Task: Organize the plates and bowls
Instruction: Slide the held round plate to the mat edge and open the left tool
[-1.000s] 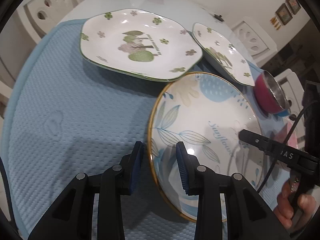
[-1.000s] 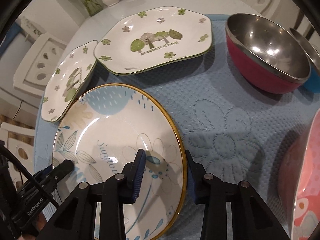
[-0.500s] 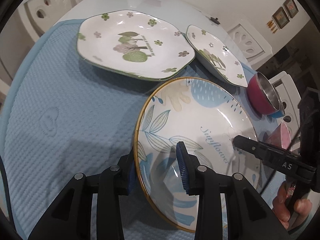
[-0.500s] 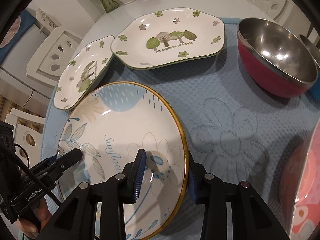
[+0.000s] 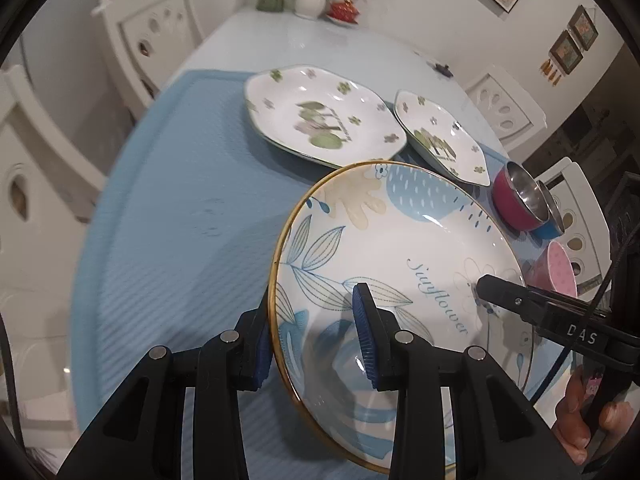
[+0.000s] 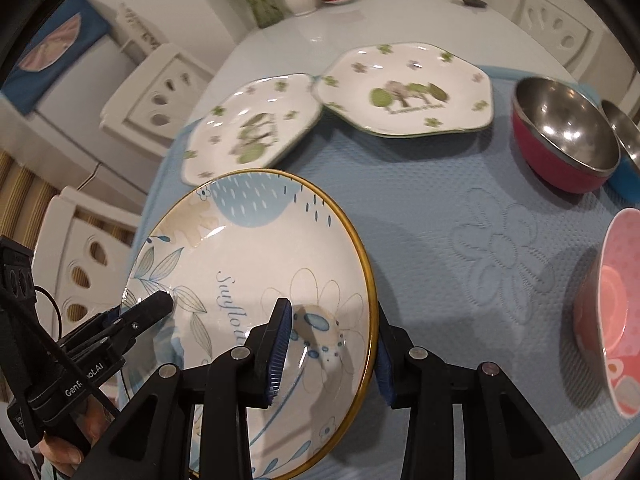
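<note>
sunflower plate (image 5: 400, 248) | round, gold rim, tilted, off mat | 2 floral plates (image 5: 320, 116) flat behind

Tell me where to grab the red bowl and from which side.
Grip the red bowl by its thin steel rim, coming from above on the near side; it sits upright and open, and a blue bowl crowds its right.
</note>
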Demonstrator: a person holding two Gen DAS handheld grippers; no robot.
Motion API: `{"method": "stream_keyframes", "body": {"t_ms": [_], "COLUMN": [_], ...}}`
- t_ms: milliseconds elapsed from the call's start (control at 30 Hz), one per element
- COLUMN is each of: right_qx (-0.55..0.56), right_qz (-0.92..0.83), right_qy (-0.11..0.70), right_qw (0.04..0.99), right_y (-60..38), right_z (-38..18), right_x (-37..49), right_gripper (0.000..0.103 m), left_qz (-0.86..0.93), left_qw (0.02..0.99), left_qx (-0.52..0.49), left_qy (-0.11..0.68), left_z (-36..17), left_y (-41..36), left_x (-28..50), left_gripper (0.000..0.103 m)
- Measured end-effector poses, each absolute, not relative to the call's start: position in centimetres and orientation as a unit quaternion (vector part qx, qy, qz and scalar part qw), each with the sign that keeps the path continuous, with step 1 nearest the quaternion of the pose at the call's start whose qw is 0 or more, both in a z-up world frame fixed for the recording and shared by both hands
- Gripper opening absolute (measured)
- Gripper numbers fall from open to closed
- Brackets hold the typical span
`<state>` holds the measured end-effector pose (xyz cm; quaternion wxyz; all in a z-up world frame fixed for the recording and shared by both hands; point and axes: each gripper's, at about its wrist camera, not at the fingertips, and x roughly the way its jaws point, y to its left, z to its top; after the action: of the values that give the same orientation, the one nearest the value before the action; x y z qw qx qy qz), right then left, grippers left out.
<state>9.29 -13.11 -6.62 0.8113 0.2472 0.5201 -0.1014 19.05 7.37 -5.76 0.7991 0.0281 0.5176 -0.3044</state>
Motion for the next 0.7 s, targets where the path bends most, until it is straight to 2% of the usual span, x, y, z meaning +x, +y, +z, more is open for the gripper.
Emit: {"method": "stream_keyframes", "body": {"t_ms": [300, 700], "right_qx": [0.214, 0.21], "right_qz": [-0.077, -0.082], "right_qy": [0.529, 0.557], "right_qw": [0.817, 0.799], "right_y": [-8.5, -5.6], "right_z": [-5.8, -10.3], "right_x": [7.9, 6.6], "right_gripper": [0.037, 0.037], "left_qz": [-0.279, -0.251], "left_qw": [0.811, 0.81], "left_qx": [0.027, 0.026], "left_qy": [0.514, 0.529], "left_z": [-5.6, -10.2], "left_y": [11.2, 12.8], "left_x": [16.8, 15.9], "left_gripper": [0.031, 0.031]}}
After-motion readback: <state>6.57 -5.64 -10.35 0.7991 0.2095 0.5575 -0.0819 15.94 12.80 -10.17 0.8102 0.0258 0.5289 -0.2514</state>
